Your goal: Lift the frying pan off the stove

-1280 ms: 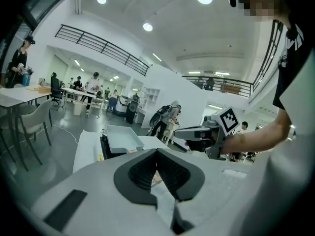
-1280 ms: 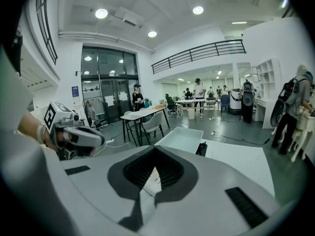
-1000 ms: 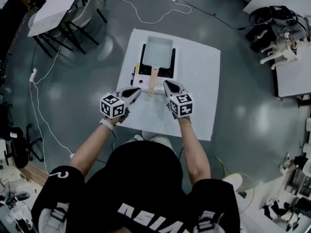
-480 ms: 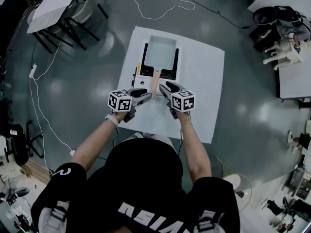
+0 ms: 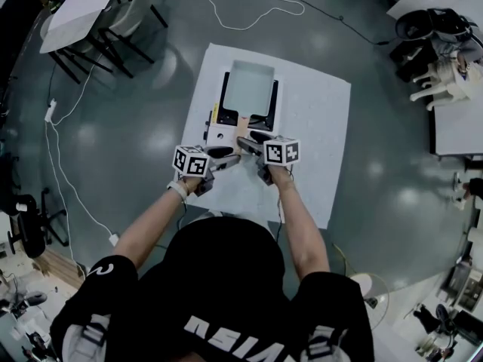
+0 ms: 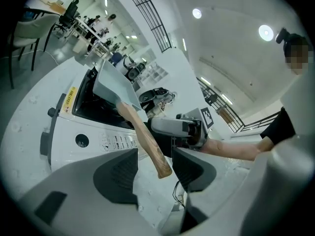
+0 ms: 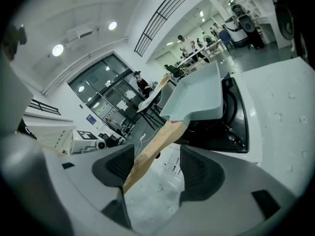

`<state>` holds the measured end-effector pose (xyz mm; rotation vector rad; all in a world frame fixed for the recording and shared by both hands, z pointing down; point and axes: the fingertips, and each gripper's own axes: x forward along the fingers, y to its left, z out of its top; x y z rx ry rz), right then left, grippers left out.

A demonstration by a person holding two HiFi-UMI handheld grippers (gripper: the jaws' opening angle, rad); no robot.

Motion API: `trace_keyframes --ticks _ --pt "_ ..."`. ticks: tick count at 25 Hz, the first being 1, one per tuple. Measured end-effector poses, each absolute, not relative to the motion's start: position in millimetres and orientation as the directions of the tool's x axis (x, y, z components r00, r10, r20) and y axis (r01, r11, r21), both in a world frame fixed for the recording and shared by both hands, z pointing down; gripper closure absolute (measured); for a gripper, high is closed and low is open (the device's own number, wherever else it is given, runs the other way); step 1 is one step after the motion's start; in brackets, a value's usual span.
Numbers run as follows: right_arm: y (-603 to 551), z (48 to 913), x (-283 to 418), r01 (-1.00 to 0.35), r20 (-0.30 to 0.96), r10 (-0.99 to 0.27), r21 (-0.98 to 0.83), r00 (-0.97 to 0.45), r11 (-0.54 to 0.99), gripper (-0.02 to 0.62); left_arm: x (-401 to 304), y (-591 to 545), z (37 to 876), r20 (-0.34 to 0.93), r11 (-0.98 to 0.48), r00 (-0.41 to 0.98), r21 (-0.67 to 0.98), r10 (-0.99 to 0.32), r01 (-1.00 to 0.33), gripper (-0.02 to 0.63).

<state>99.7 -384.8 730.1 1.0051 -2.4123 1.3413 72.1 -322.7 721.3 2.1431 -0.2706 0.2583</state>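
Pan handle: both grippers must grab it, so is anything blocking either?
Nothing visible: the wooden handle lies between the jaws of the left gripper and right gripper, which have just been opening. Neither clamps it.

Black short-sleeved shirt (image 5: 226, 274), white lettering — white band (image 5: 177, 189) at left wrist.

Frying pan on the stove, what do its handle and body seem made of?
Long tan handle: likely wood, matte, with darker grain streaks. Pale grey-green rectangular pan body: probably coated metal, smooth satin sheen; the base material is uncertain.
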Motion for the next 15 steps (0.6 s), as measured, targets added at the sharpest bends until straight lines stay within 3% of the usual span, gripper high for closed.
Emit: trace_keyframes --ticks 15 --pt "-407 750 74 -0.47 0.37 -0.337 -0.833 -0.866 0.293 0.321 95 -332 730 0.22 -0.459 0.975 0.863 -0.033 -0.21 0.413"
